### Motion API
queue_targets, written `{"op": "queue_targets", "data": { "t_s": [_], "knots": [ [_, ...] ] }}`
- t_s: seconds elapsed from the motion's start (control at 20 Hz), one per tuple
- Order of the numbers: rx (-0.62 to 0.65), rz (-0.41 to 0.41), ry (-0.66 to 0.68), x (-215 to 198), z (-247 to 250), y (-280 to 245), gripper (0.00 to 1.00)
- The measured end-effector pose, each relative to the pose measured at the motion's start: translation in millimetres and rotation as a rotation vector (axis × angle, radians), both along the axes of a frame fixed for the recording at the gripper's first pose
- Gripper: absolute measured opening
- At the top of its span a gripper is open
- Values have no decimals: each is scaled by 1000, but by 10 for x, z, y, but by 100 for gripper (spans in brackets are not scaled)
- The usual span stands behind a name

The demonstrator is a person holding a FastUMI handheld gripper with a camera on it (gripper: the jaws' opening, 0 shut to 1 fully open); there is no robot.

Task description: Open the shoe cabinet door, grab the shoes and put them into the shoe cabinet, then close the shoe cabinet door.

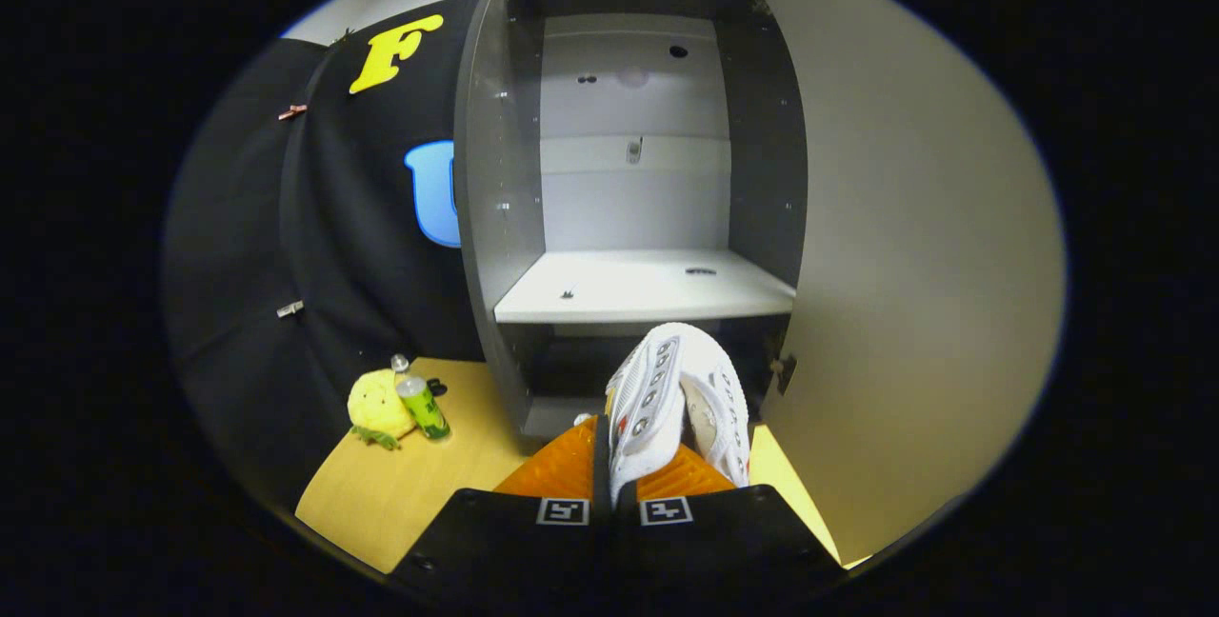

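A white shoe with a row of eyelets stands up between my fingers, its toe pointing at the cabinet. My gripper is shut on the shoe, pinching its near side wall. Straight ahead, the grey shoe cabinet stands open, with a pale shelf at mid height and a dark lower compartment under it. The shoe hangs just in front of and slightly below that shelf's front edge. The cabinet door is swung wide open on the right of the shoe.
A yellow plush toy and a green bottle sit on the wooden floor left of the cabinet. Black cloth wall stands behind them. The open door forms a large flat barrier close on the right.
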State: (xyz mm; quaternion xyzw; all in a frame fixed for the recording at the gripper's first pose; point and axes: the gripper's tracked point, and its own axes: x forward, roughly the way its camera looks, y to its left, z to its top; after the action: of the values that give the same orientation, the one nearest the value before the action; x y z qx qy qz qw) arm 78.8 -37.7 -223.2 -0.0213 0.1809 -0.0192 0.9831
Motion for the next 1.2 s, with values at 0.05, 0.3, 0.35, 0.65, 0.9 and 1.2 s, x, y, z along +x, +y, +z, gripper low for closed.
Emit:
{"op": "queue_targets", "data": {
  "t_s": [0.05, 0.3, 0.35, 0.65, 0.9, 1.2],
  "knots": [
    [-3, 2, -2, 81, 62, -6, 5],
    [-27, 22, -57, 641, 433, -66, 5],
    [-35, 30, -72, 776, 508, -52, 4],
    [-62, 84, -93, 1726, 600, -19, 4],
    [-56, 93, -86, 2593, 497, -109, 4],
    [-34, 88, -44, 3167, 152, -271, 4]
  ]
}}
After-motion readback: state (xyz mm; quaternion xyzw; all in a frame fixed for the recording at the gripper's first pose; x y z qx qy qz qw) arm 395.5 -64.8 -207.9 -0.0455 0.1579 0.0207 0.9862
